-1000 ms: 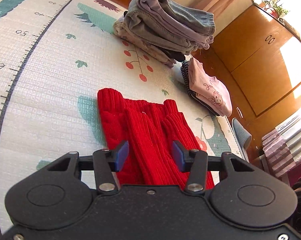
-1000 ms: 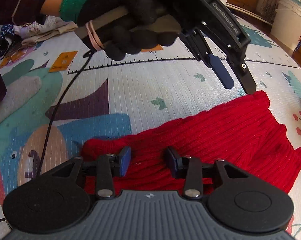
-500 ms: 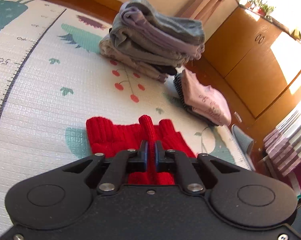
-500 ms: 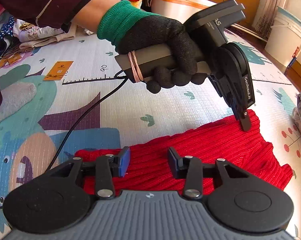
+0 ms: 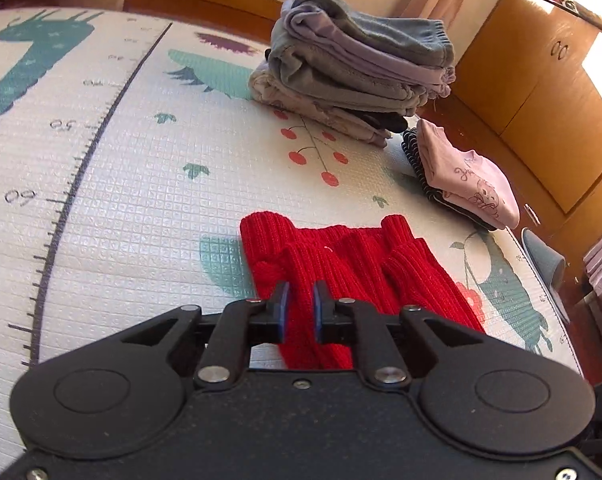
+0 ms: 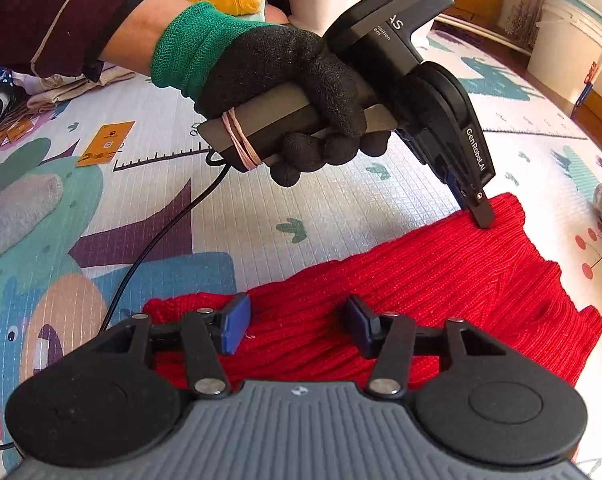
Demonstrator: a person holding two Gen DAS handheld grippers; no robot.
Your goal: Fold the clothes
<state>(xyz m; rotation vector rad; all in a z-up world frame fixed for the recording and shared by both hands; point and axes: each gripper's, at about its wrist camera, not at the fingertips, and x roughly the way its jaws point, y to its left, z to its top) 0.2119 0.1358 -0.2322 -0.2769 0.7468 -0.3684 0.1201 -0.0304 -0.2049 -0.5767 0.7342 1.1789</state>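
Note:
A red ribbed knit garment (image 5: 353, 264) lies on the patterned play mat (image 5: 141, 200); it also shows in the right wrist view (image 6: 441, 280). My left gripper (image 5: 299, 312) stands over the garment's near edge with its jaws a narrow gap apart and red knit showing between them. In the right wrist view the left gripper (image 6: 481, 216) touches the garment's far corner, held by a black-gloved hand (image 6: 301, 92). My right gripper (image 6: 297, 326) is open and empty, hovering over the garment's other end.
A tall stack of folded grey and lilac clothes (image 5: 353, 68) sits at the mat's far side, a smaller pink and striped folded pile (image 5: 465, 184) to its right. Wooden cabinets (image 5: 541, 80) stand behind. A black cable (image 6: 161, 240) and orange tags (image 6: 107, 148) lie on the mat.
My left gripper closed on a ridge of the red garment half a second ago and has now parted slightly. The garment's corner has settled lower. My right gripper stayed open.

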